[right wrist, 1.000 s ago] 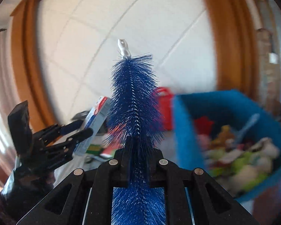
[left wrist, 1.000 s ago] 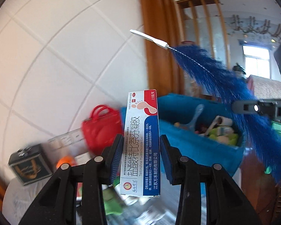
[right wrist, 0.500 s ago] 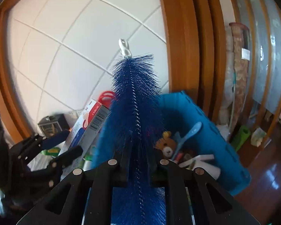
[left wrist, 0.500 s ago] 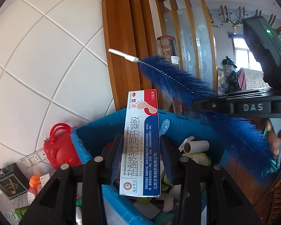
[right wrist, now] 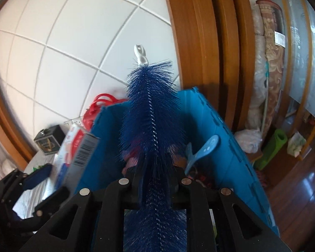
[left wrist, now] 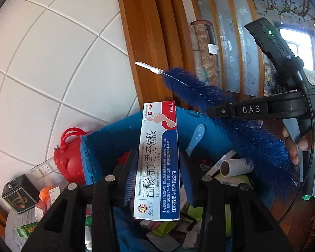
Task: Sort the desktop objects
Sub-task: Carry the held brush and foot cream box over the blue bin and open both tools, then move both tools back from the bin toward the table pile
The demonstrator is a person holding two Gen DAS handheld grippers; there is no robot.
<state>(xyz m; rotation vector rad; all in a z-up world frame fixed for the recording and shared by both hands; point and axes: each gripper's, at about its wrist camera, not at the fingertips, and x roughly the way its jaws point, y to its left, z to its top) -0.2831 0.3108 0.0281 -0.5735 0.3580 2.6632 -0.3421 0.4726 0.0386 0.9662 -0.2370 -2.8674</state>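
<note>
My left gripper [left wrist: 157, 172] is shut on a white, red and blue medicine box [left wrist: 158, 159], held upright above the open blue bin [left wrist: 107, 140]. My right gripper [right wrist: 155, 176] is shut on a long blue bottle brush [right wrist: 151, 109] with a white tip, which points up over the same bin [right wrist: 218, 126]. In the left wrist view the brush [left wrist: 224, 115] and the right gripper [left wrist: 252, 109] hang over the bin's right side. In the right wrist view the left gripper [right wrist: 40, 180] and the box [right wrist: 77, 153] are at the bin's left wall.
The bin holds several small things: a blue spoon [left wrist: 196, 138], a cardboard roll [left wrist: 235, 166], packets. A red handbag [left wrist: 67, 159] and a dark box [left wrist: 16, 193] stand left of the bin by the white tiled wall. Wooden door frame [right wrist: 199, 42] behind.
Both grippers have moved over the blue bin, which now fills the lower middle of both views. Each keeps hold of its object.
</note>
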